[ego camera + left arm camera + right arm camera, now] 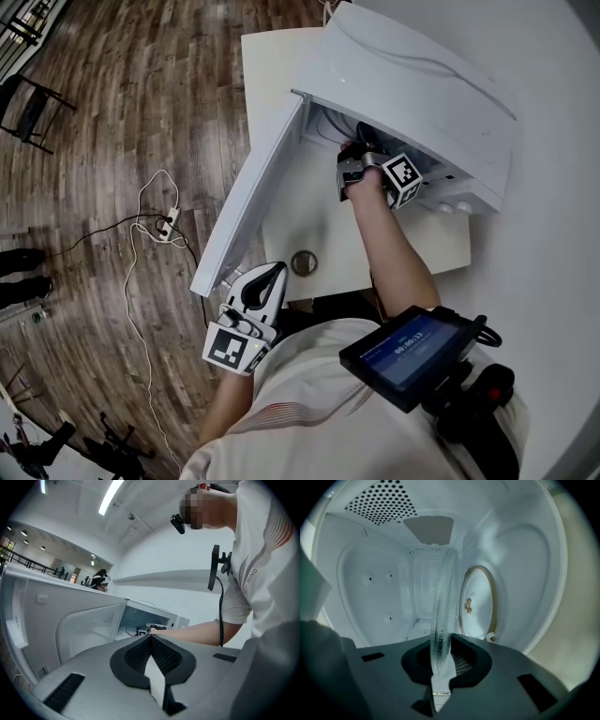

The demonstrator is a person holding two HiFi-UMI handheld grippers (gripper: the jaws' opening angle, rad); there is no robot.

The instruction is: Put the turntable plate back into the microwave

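Fingers [464, 658] of the right gripper [441, 640] are clamped on the rim of the glass plate [443, 592]. The plate runs edge-on, straight away from the camera, between the two dark pads. It is inside the microwave [422, 84], deep in the white chamber. In the right gripper view the chamber floor appears at the right side, so the gripper is rolled over. On that floor lie a tan ring [493, 599] with a small wheel [491, 637] and, in the ring's middle, the drive hub [468, 605]. The plate faces that floor with a gap between its face and the ring; it is not lying on the ring. A patch of vent holes [382, 501] shows on the chamber wall at upper left.

In the head view the right arm [394, 248] reaches through the opening, and the gripper's marker cube [403, 180] sits just at the mouth. The door [253, 197] hangs wide open to the left. The microwave stands on a white table [323, 220]. A small round thing [304, 262] lies on the table near its front edge, in front of the microwave.

The left gripper [151, 636] is held low beside the person's body, apart from the door. Its fingers [166, 657] are pressed together with nothing between them. On the wooden floor [112, 112] left of the table lies a power strip [169, 223] with its cables.
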